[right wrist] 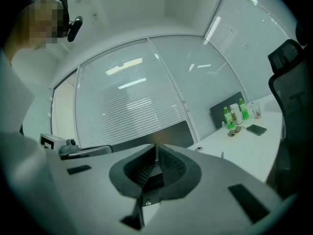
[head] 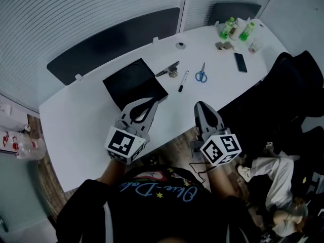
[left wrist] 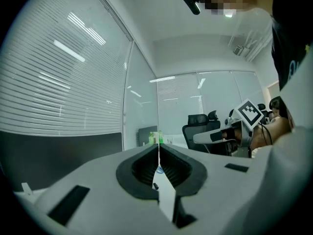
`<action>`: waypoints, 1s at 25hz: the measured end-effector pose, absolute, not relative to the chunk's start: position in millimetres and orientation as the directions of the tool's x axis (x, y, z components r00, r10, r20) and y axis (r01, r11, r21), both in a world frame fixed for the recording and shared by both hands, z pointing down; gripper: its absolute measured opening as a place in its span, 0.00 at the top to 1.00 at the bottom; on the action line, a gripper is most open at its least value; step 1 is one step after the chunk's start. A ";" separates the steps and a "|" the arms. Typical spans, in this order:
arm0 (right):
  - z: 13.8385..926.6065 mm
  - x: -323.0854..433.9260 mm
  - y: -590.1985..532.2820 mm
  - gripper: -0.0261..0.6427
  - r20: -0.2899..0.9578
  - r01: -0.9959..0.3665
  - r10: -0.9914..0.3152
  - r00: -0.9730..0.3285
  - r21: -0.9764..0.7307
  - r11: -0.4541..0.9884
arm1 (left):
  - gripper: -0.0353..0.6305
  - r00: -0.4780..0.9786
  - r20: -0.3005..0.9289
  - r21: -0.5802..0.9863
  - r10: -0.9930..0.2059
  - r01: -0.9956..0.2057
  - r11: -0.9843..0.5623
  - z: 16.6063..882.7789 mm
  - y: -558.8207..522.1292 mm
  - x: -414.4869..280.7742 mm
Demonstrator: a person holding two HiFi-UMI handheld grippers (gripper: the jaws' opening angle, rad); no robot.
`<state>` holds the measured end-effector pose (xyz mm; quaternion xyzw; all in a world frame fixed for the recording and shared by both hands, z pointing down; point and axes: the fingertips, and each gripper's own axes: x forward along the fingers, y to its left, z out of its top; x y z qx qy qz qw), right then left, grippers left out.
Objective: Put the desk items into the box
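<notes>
White desk (head: 81, 130), both claws hovering empty at its near edge.

The left gripper (head: 151, 103) is pointing level toward the far side, jaws pressed together at the tips with nothing between them. In the head view its tips are overlapping the near edge of the open black box (head: 134, 82). The right gripper (head: 200, 106) is sitting alongside to the right, also level, jaws closed and empty. Both forearms are reaching out side by side from the body. The desk items are lying outside the box, to its right: a grey metal tool (head: 169, 70) of unclear kind, a marker pen (head: 183, 81), blue-handled scissors (head: 201, 75). A small tape roll (head: 180, 45) is sitting farther back. A phone (head: 240, 62) and green bottles (head: 228, 28) are standing far right.
</notes>
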<state>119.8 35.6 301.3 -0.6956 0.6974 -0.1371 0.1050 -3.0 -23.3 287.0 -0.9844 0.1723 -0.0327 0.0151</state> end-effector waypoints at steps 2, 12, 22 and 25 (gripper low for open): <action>306.7 119.8 28.3 0.94 0.062 -0.942 -0.998 0.009 -0.335 -0.029 | 0.93 0.945 0.063 -0.040 -0.321 -0.318 -0.947 290.5 -31.2 -2.5; 337.5 140.2 -7.0 0.88 0.170 -0.952 -0.983 0.067 -0.283 -0.114 | 0.93 0.954 0.069 -0.017 -0.292 -0.292 -0.956 308.8 -58.5 10.6; 399.6 183.0 -83.0 0.83 0.328 -0.950 -0.942 0.069 -0.268 -0.163 | 0.93 0.935 0.086 -0.020 -0.344 -0.344 -0.939 319.9 -95.5 19.7; 419.7 192.2 -98.1 0.81 0.374 -0.946 -0.924 0.078 -0.264 -0.186 | 0.93 0.929 0.104 -0.005 -0.355 -0.356 -0.934 325.4 -106.8 22.7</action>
